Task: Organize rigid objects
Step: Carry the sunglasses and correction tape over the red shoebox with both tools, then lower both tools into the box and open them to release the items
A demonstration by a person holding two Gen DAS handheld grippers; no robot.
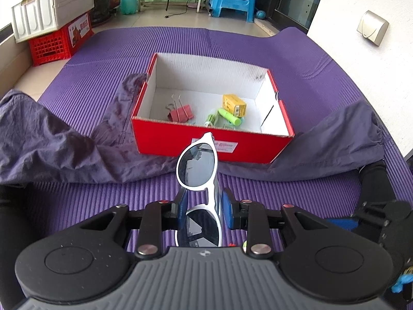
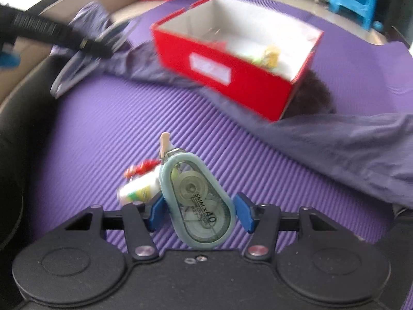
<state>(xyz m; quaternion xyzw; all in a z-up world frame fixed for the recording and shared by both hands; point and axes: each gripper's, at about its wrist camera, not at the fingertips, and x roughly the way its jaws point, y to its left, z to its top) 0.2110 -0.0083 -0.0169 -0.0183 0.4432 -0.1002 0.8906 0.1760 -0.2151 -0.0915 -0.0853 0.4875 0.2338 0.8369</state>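
Left gripper (image 1: 204,208), at 6 o'clock in its view, pinches white sunglasses (image 1: 198,166) at the bridge, one lens pointing toward 12 o'clock at the red box (image 1: 211,143). The box holds a red binder clip (image 1: 180,113), green tubes (image 1: 228,117) and a yellow carton (image 1: 234,105). Right gripper (image 2: 197,210) has its pads beside a correction-tape dispenser (image 2: 197,201); whether they grip it cannot be told. Judged step: carrying items to the box; next, lift over the near wall and release.

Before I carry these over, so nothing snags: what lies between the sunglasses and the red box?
In the left wrist view, bare purple mat, then a rumpled grey cloth against the red box, ahead of the sunglasses.
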